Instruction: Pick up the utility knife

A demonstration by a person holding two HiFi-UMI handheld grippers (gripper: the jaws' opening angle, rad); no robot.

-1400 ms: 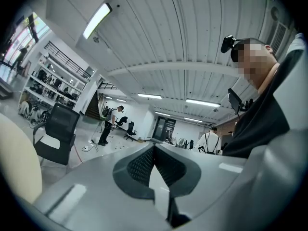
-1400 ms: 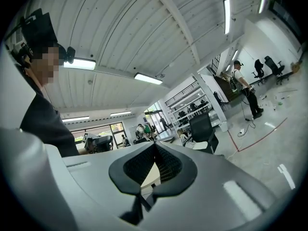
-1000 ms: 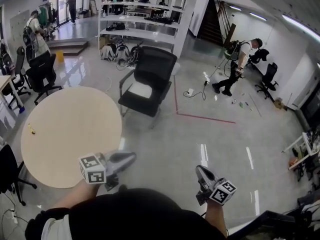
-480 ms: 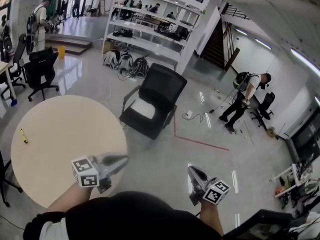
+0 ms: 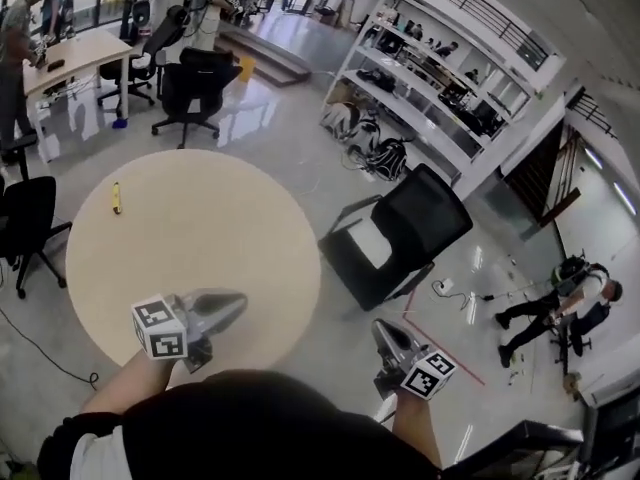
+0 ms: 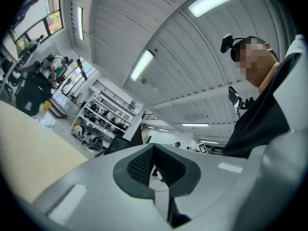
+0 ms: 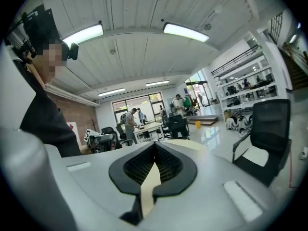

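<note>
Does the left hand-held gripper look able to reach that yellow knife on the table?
Probably not: the utility knife lies near the far edge of the table, the left hand-held gripper hangs over the near edge. Nothing stands between them.

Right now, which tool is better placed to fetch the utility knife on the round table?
Left, probably: the left tool is over the round table that holds the utility knife; the right tool is off it, over floor.

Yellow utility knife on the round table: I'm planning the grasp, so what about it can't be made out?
- Head view: the small yellow utility knife on the round beige table is too small; blade state unreadable.
- Left gripper view: knife not in view.
- Right gripper view: only a sliver of table shows; knife unseen.
</note>
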